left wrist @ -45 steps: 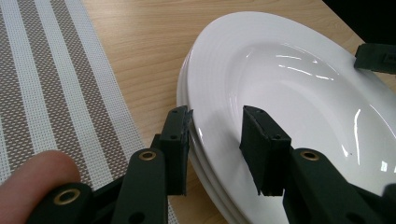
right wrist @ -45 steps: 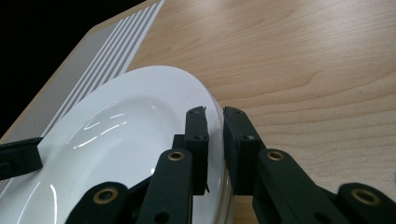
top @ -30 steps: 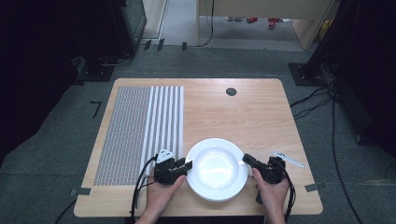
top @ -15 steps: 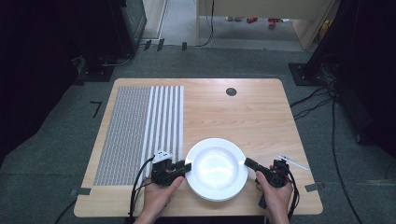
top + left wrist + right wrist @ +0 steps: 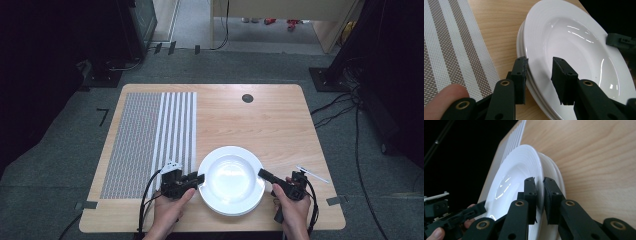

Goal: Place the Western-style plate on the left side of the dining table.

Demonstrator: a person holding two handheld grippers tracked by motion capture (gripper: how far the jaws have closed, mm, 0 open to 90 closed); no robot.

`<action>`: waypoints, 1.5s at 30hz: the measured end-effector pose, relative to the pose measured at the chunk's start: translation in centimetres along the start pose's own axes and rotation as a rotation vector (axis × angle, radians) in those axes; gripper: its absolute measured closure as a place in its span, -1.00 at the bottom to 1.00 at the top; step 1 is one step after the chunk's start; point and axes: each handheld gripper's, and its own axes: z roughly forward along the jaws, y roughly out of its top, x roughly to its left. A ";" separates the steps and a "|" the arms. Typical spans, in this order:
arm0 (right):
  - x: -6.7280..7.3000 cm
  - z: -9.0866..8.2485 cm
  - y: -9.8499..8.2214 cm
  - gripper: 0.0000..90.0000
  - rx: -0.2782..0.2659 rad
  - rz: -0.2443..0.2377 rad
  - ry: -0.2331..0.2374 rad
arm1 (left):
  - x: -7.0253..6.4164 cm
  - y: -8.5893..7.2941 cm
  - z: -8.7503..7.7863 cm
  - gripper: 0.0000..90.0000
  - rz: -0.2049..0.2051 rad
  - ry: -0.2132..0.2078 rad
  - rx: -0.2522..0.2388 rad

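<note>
Two stacked white ceramic plates (image 5: 231, 180) sit at the lower middle of the high view on the pale wooden desk (image 5: 270, 120), just right of the grey-and-white striped woven placemat (image 5: 150, 140). Little has changed over the last second: both hands have kept their places at the plates' opposite edges, and neither set of fingers has opened or closed to any degree that shows. The right gripper (image 5: 539, 181) has its fingers pinched tight on the rim of the top plate. The left gripper (image 5: 539, 63) straddles the opposite rim, one finger (image 5: 520, 75) against the outer edge and the other (image 5: 561, 77) over the inner slope; a gap shows on the inner side, so I judge that grip as not yet closed. Compared with the earlier frames, the plates lie in the same spot and have not risen, while the right hand sits a touch closer to the lower edge of the frame. The lift looks set up but not begun.
</note>
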 end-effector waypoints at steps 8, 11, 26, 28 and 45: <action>0.3 0.1 -0.2 0.85 -0.046 -0.058 0.038 | 0.2 -0.1 0.0 0.48 0.006 -0.009 -0.009; 0.4 0.2 -0.3 0.86 -0.059 -0.062 0.049 | 0.4 -0.1 0.0 0.49 -0.004 -0.023 -0.014; 0.4 0.8 -0.6 0.87 -0.101 -0.021 0.045 | 1.0 -0.3 -0.1 0.55 -0.034 -0.059 -0.046; 0.3 0.9 -0.6 0.86 -0.105 -0.015 0.042 | 1.0 -0.3 -0.2 0.56 -0.043 -0.064 -0.052; 0.3 0.9 -0.2 0.88 -0.120 0.028 0.071 | 1.3 0.2 -0.6 0.63 -0.072 -0.113 -0.067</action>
